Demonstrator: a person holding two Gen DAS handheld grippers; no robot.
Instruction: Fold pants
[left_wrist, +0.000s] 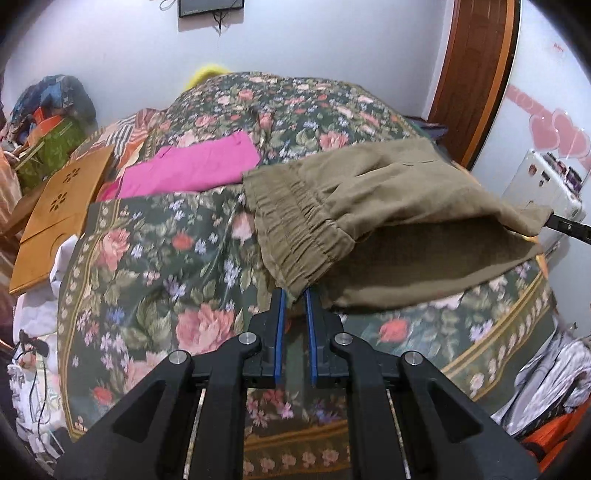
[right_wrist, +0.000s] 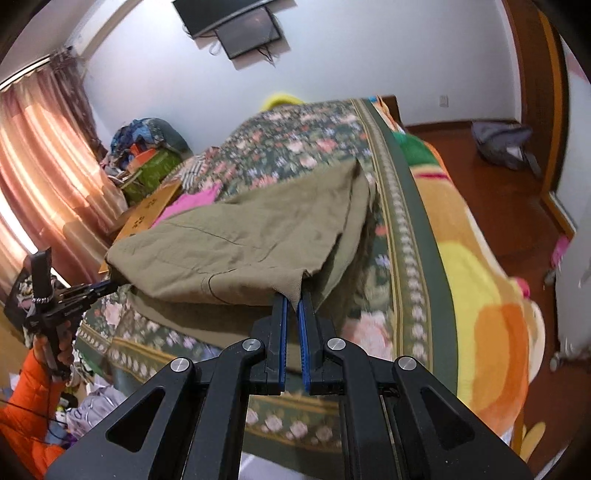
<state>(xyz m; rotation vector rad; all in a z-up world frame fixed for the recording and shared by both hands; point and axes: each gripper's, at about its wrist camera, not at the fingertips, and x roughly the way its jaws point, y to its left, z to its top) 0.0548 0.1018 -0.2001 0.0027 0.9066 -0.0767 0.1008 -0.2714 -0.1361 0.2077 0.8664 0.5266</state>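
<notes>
Gripping the olive pants (left_wrist: 388, 221) above the floral bedspread (left_wrist: 155, 266), left gripper (left_wrist: 294, 295) pinches the elastic waistband corner; right gripper (right_wrist: 291, 301) clamps the hem, jaws nearly closed.

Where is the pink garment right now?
In the left wrist view the pink garment lies flat on the floral bedspread, left of the lifted olive pants and right of the wooden board.

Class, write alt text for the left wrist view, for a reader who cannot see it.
The left gripper pinches the elastic waistband corner of olive pants, lifted over a floral bedspread. At the right edge, the right gripper holds the pants' other end. A folded pink garment lies further back on the bed.
</notes>
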